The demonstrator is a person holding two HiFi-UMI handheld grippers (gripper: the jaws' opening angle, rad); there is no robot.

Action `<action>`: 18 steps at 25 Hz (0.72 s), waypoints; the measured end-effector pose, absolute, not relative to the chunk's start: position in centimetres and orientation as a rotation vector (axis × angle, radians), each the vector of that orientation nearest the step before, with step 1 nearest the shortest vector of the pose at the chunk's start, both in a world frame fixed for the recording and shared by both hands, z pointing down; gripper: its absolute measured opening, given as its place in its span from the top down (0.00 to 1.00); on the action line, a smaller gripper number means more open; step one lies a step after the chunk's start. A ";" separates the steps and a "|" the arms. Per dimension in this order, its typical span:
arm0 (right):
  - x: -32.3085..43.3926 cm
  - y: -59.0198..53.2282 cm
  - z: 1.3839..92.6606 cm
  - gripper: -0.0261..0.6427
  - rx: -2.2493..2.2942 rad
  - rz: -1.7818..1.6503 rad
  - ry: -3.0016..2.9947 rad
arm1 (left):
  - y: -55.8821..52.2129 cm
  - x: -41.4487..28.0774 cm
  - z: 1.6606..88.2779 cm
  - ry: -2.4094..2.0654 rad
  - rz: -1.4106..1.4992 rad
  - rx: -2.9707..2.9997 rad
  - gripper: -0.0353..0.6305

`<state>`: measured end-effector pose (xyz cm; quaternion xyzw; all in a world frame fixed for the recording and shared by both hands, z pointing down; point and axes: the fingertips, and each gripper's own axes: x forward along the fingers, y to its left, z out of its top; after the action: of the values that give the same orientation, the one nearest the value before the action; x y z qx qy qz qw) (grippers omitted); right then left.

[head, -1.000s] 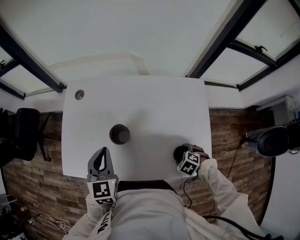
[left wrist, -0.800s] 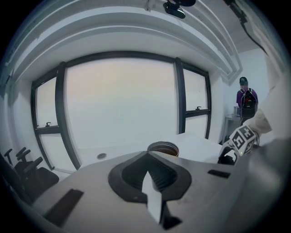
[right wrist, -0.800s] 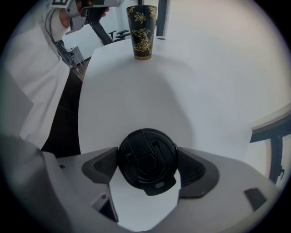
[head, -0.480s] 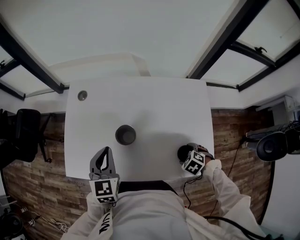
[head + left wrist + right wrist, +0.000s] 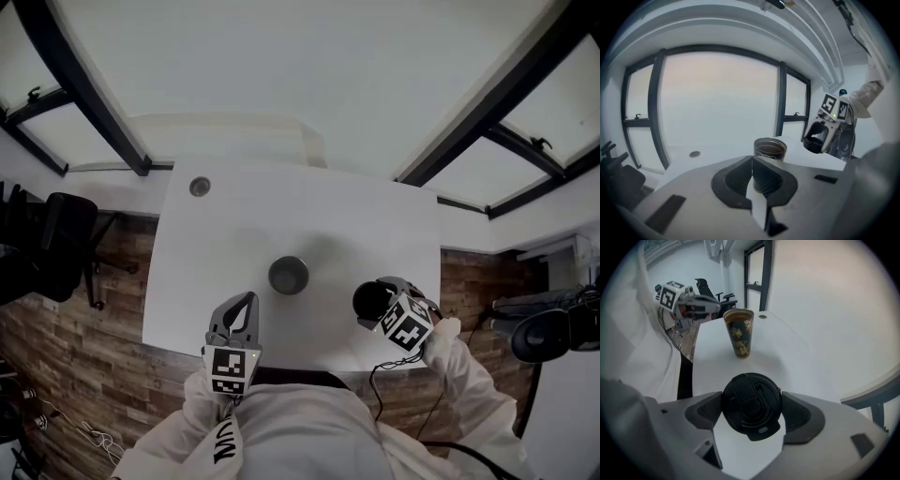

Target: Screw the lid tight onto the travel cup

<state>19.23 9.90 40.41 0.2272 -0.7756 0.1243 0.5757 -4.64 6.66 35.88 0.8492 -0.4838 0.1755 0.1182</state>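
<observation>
The open travel cup [image 5: 288,275], dark with a gold leaf pattern [image 5: 740,333], stands upright near the middle of the white table [image 5: 375,225]. My right gripper [image 5: 375,300] is shut on the round black lid [image 5: 751,404], gripping it by its rim from both sides. It holds the lid above the table, to the right of the cup and nearer to me. My left gripper [image 5: 244,305] is shut and holds nothing. It hovers at the near table edge, in front and to the left of the cup [image 5: 770,149]. The left gripper view also shows the lid [image 5: 814,139].
A small round metal disc [image 5: 200,187] sits in the table's far left corner. A black office chair [image 5: 52,244] stands left of the table. The floor around it is brick-patterned, and dark window frames run behind the table.
The right gripper has carried the lid up off the table and closer to the cup. The head view has shifted, so the table now sits more to the right. The left gripper stays shut.
</observation>
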 end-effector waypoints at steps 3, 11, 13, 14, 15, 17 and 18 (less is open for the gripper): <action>16.2 8.5 38.0 0.34 0.495 0.286 -1.857 | 7.1 -3.7 36.9 -1.282 0.467 2.509 0.94; 8.8 5.1 33.2 0.34 0.386 0.174 -1.904 | 6.3 -3.4 39.1 -1.166 0.517 2.556 0.74; 7.4 4.6 32.7 0.34 0.352 0.151 -1.900 | 6.3 -2.8 39.9 -1.118 0.548 2.587 0.61; 6.8 4.4 32.6 0.34 0.335 0.141 -1.896 | 6.3 -2.5 40.2 -1.090 0.558 2.603 0.55; 6.1 4.3 32.5 0.34 0.317 0.130 -1.892 | 6.3 -2.1 40.4 -1.062 0.564 2.620 0.51; 5.0 4.1 32.4 0.34 0.281 0.103 -1.882 | 6.3 -1.1 40.9 -1.015 0.570 2.655 0.46; 4.5 4.1 32.4 0.34 0.262 0.090 -1.876 | 6.2 -0.5 41.2 -1.000 0.574 2.669 0.45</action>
<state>4.52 4.07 32.37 0.1122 -0.8036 0.0385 0.5832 -0.52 6.21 41.16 0.9117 -0.3416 0.1962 0.1167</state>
